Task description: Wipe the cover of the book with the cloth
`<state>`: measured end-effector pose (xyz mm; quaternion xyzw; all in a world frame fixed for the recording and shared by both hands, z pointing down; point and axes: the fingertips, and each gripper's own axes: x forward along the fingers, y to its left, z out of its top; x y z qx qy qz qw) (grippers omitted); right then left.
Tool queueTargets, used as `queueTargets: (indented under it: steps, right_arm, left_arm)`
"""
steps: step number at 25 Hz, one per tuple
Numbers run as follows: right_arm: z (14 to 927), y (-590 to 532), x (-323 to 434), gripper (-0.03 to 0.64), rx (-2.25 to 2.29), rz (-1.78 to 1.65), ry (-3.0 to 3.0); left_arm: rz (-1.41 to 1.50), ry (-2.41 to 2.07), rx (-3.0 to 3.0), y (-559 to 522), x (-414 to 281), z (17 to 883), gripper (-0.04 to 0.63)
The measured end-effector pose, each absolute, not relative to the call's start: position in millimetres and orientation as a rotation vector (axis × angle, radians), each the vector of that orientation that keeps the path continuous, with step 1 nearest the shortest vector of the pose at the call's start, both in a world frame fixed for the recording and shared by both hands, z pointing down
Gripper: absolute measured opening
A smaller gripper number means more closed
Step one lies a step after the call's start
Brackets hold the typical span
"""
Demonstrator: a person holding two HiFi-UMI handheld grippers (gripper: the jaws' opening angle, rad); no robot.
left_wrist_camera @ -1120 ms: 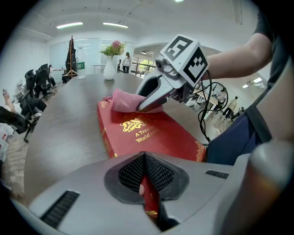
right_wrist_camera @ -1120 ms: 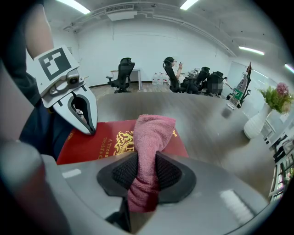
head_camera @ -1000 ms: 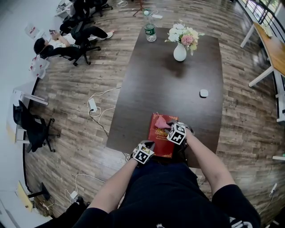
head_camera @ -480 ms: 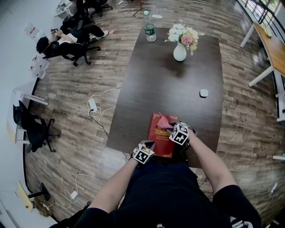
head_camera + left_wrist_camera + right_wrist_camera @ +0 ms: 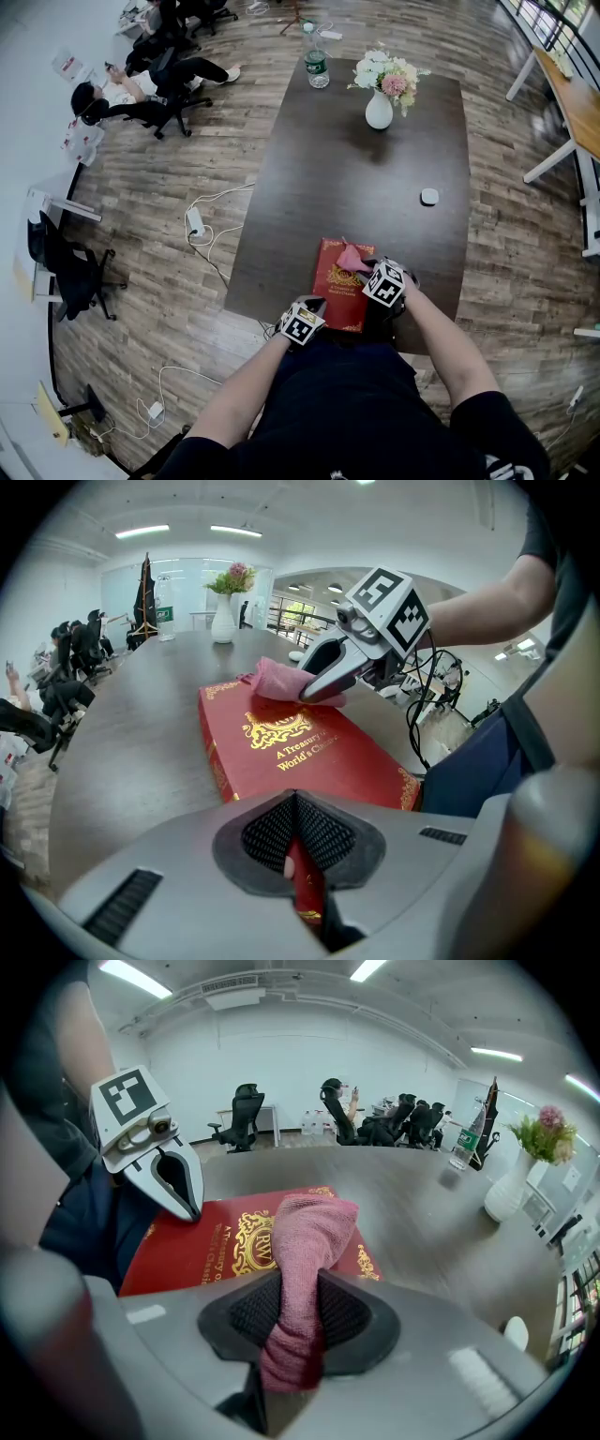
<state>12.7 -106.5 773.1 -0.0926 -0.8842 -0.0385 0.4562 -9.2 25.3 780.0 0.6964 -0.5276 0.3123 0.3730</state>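
Note:
A red book (image 5: pixel 342 286) with gold print lies flat at the near edge of the dark table (image 5: pixel 375 178). My left gripper (image 5: pixel 311 309) is shut on the book's near edge; in the left gripper view its jaws pinch the red cover (image 5: pixel 281 747) at its corner. My right gripper (image 5: pixel 367 270) is shut on a pink cloth (image 5: pixel 351 258), whose free end rests on the far right part of the cover. In the right gripper view the cloth (image 5: pixel 305 1251) hangs forward from the jaws onto the book (image 5: pixel 216 1246).
A white vase of flowers (image 5: pixel 380 105), a water bottle (image 5: pixel 318 67) and a small white puck (image 5: pixel 429 196) stand farther out on the table. Cables and a power strip (image 5: pixel 195 222) lie on the wood floor at left. People sit on office chairs (image 5: pixel 141 89) at far left.
My right gripper has drawn the cloth a little toward me and to the right over the cover. The left gripper and the book have stayed put.

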Motion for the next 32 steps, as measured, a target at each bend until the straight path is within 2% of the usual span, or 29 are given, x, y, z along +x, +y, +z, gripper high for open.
queueTargets:
  steps: [32]
  right_arm:
    - [777.9,-124.9,59.9,0.11,-0.141,-0.033,-2.168]
  left_arm:
    - [0.804,-1.347,1.771,26.1,-9.5,779.5,-0.005]
